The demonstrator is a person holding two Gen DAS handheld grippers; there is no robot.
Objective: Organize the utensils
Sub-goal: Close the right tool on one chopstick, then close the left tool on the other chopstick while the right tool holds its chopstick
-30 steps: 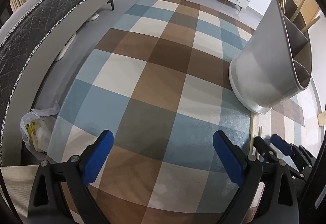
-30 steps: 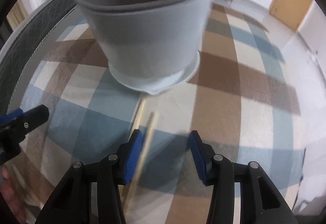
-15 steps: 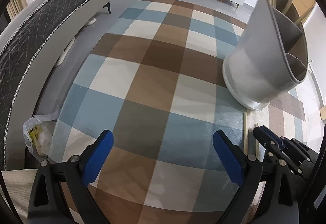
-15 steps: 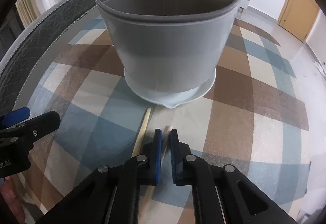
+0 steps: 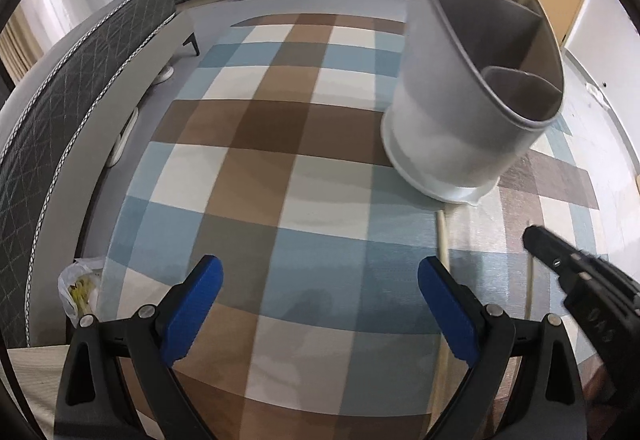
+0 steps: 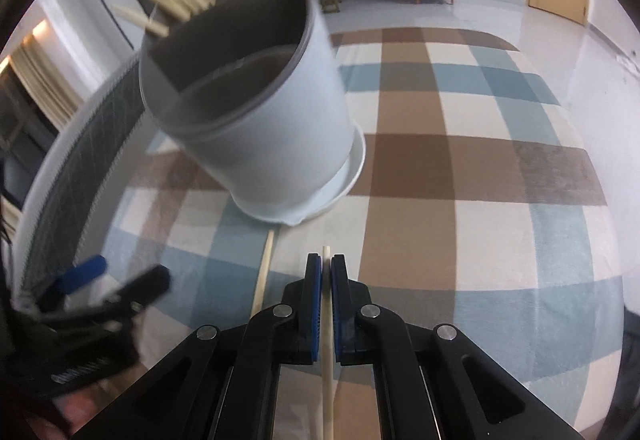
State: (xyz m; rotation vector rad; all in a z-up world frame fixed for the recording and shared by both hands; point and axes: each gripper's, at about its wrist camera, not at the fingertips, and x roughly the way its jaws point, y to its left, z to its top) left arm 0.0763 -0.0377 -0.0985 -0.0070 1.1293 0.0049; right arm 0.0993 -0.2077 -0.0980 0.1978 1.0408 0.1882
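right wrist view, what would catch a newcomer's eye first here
The big white utensil holder with grey dividers dominates the upper left, standing on the checked rug with pale chopsticks already poking out of its back compartment. Right below centre, the right gripper has its blue fingers shut on a single chopstick, while a second chopstick lies on the rug just to its left, near the holder's base.

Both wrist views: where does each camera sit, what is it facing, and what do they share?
Left wrist: on the left tool, angled down at the checked rug; its open blue pads and the right tool show.
Right wrist: on the right tool, shut on a chopstick, facing the holder; left tool at left.
Shared: white utensil holder, loose chopstick on the rug.
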